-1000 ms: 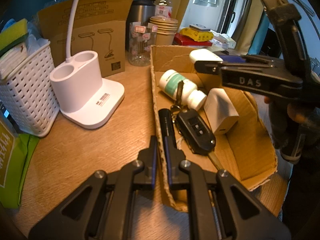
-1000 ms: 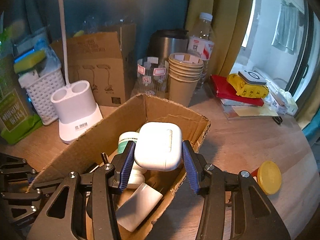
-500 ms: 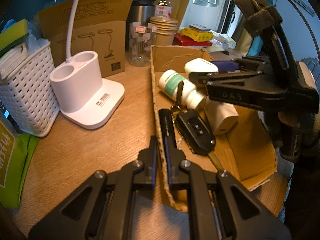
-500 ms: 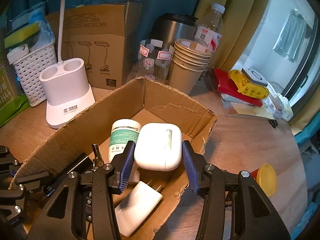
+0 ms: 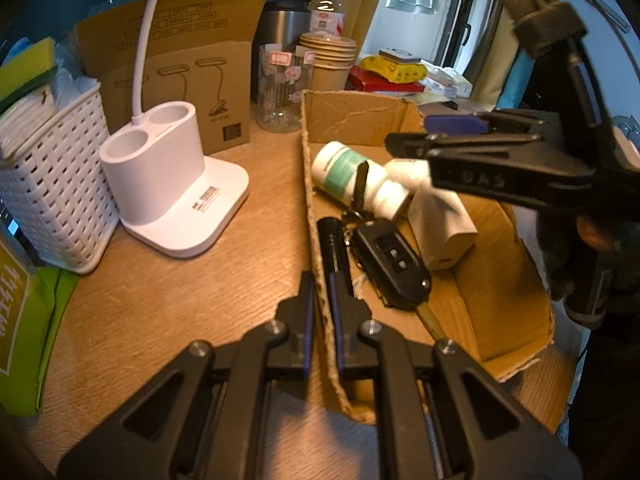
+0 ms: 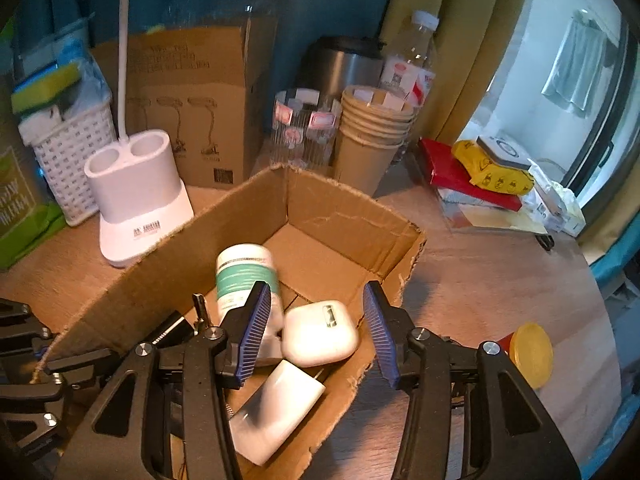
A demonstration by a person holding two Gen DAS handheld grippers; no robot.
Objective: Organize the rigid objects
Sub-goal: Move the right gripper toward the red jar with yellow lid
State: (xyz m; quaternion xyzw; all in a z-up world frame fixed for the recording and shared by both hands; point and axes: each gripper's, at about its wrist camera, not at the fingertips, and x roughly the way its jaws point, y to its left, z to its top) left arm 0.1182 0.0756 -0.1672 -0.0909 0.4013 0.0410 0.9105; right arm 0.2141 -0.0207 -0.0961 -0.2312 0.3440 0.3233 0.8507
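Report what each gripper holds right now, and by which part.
The left gripper is shut on the brown cardboard box, pinching its near side wall. The right gripper is open and holds nothing; the white rounded earbud case lies in the box.

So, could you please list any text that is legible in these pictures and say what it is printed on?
"DAS": raised letters on the side of the right gripper, blurred here, first letter uncertain.
Lamp base label: print and barcode too small to read.
Brown lamp carton: printed lines and code too blurred.
Pill bottle green label: unreadable.
Green package: characters cut off, unreadable.
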